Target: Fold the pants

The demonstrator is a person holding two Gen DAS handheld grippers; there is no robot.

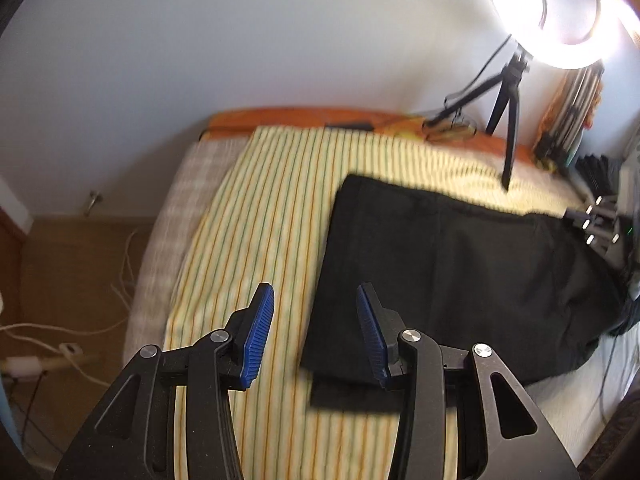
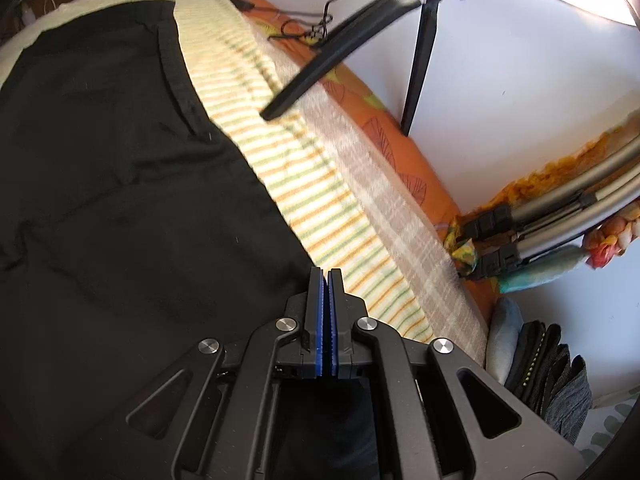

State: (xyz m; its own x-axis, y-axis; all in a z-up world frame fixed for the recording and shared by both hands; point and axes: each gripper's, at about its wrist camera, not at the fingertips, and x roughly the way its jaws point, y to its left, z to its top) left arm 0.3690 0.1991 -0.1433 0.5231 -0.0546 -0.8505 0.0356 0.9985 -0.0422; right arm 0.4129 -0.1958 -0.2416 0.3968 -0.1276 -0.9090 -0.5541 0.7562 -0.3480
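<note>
Left wrist: left gripper [image 1: 316, 300] is hanging released, ribbed blue pads apart with nothing between them, over the striped sheet [image 1: 248, 220]; black pants [image 1: 440, 272] are lying folded flat on the bed. Right wrist: right gripper [image 2: 324, 280] is sitting clenched, pads together, at the matte pants [image 2: 120, 180] edge; whether cloth is pinched is unclear.

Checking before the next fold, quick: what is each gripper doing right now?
Left gripper: open, holding nothing, over the striped sheet.
Right gripper: closed at the edge of the black pants; a grip cannot be told.
</note>
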